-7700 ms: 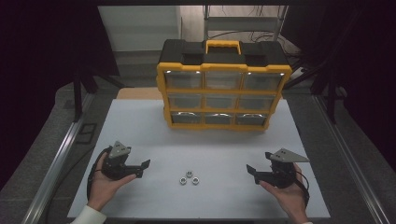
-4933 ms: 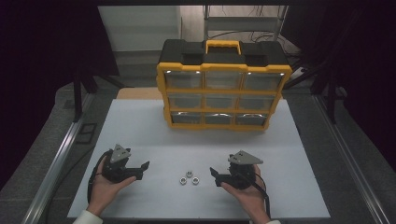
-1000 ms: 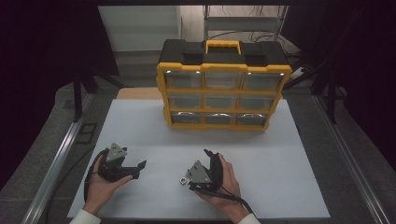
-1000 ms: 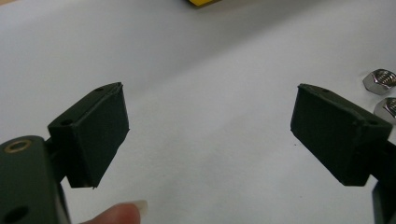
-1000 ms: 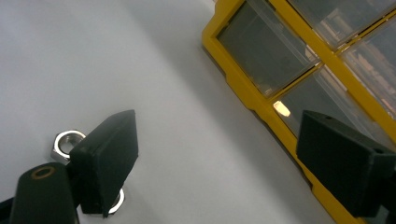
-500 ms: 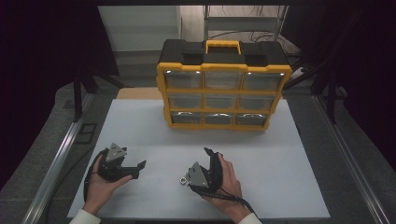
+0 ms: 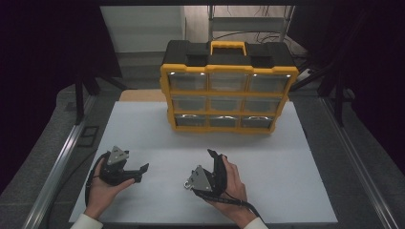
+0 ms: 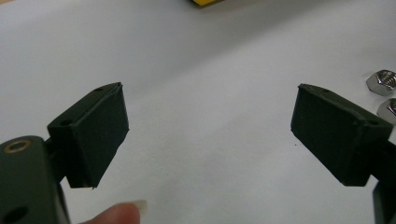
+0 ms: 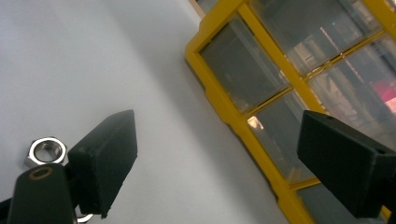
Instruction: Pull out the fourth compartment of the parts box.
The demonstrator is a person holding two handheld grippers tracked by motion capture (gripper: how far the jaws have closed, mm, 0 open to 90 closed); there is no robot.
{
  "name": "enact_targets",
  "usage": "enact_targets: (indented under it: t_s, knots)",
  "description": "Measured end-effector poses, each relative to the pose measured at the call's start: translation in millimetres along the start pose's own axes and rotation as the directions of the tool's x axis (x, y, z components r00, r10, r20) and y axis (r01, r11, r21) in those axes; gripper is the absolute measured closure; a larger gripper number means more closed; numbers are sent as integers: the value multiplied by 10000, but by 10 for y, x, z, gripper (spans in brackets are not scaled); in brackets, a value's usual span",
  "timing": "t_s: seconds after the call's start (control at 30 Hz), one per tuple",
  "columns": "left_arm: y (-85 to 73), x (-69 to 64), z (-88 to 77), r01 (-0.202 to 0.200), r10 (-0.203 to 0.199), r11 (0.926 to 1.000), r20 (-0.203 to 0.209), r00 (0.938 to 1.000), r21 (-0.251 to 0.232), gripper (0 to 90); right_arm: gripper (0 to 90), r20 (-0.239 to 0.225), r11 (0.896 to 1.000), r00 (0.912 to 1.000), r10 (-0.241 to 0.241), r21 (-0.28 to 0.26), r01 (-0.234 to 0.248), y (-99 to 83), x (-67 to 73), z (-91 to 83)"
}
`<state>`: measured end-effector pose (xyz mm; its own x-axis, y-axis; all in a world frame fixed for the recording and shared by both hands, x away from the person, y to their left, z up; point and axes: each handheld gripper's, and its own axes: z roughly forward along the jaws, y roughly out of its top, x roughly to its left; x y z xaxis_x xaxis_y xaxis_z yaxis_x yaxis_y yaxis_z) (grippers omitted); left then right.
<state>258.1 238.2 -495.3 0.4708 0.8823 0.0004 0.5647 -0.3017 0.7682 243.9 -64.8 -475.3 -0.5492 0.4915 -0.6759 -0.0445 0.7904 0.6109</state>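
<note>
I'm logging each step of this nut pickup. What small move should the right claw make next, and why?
Probably tilt the right claw down toward the white table and centre it over a hex nut. Its jaws stand open and empty, aimed up at the yellow drawer organizer, with the nut beside its left jaw, not between them.

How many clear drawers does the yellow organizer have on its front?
9. All sit in the front of the yellow organizer, at the far side of the table: three in the top row, three in the middle row, three in the bottom row. None looks hidden.
</note>
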Motion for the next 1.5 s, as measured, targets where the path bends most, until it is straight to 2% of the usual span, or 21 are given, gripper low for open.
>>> enact_targets:
  t_s: [0.17,0.47,0.93,1.07,1.5]
  knots:
    - [-1,4,-2,-9,9,10000,-10,10000,1,119,130,217,9995,9993,-317,-52,318,22,-7,-12]
    - [0,12,-5,-24,24,10000,-32,10000,-10,120,128,227,9998,9996,-185,-104,188,53,-53,8]
    - [-3,9,6,-82,82,10000,-26,10000,51,121,128,403,9983,9976,-554,-157,561,114,-99,86]
    - [-2,7,6,-102,102,9999,-27,9999,72,121,128,402,9992,9985,-359,-142,364,133,-134,94]
    - [-8,13,3,-43,44,10000,-49,10000,57,121,130,642,9990,9972,-376,-198,389,191,-252,176]
